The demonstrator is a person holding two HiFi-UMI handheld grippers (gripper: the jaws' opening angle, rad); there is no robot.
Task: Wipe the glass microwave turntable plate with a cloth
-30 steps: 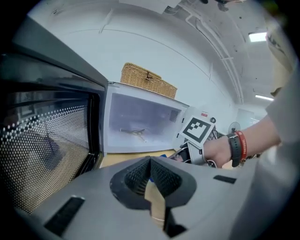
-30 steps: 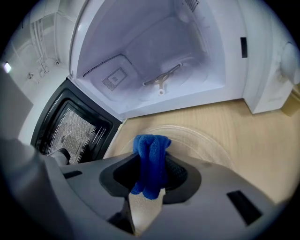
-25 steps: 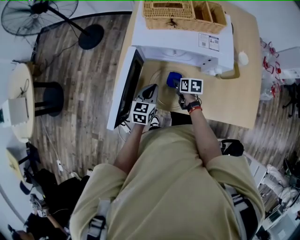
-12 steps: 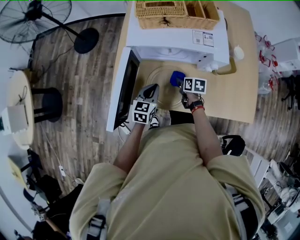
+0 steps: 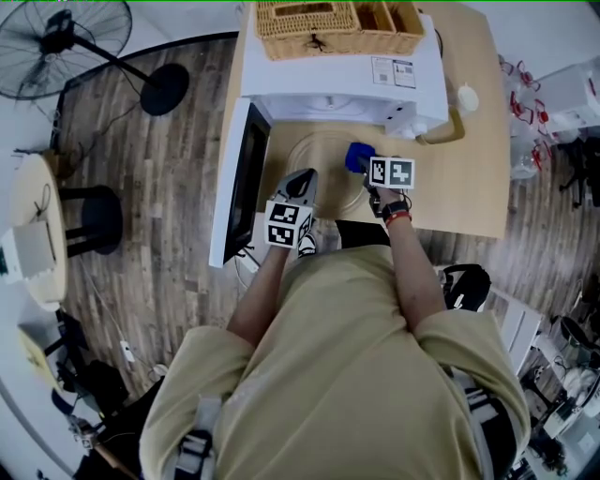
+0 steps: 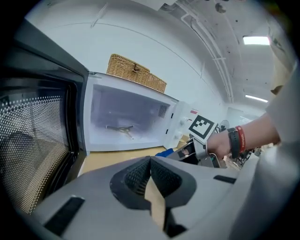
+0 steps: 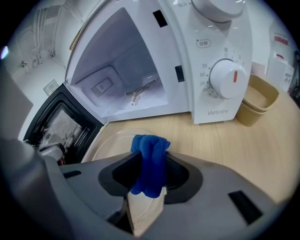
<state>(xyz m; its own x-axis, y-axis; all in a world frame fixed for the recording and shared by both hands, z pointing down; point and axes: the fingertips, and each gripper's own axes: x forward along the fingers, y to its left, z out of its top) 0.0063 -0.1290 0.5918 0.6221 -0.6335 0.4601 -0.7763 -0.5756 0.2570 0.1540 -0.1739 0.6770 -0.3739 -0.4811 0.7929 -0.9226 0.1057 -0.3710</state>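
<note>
The clear glass turntable plate (image 5: 319,173) lies on the wooden table in front of the open white microwave (image 5: 328,89); it also shows faintly as the plate (image 7: 112,140) in the right gripper view. My right gripper (image 5: 361,161) is shut on a bunched blue cloth (image 7: 149,161), which rests on the plate's right part. My left gripper (image 5: 301,181) sits at the plate's near-left rim with its jaws together; the clear glass is hard to make out between the pads. The blue cloth (image 6: 164,152) and the right hand show ahead in the left gripper view.
The microwave door (image 5: 239,183) hangs open to the left of the plate. A wicker basket (image 5: 337,23) sits on top of the microwave. Stacked beige cups (image 7: 260,101) stand to the right of the dial. A stool (image 5: 89,211) and fan (image 5: 75,28) stand on the floor at left.
The right gripper has slid the blue cloth a little to the right over the plate. The left gripper has stayed at the plate's rim.
</note>
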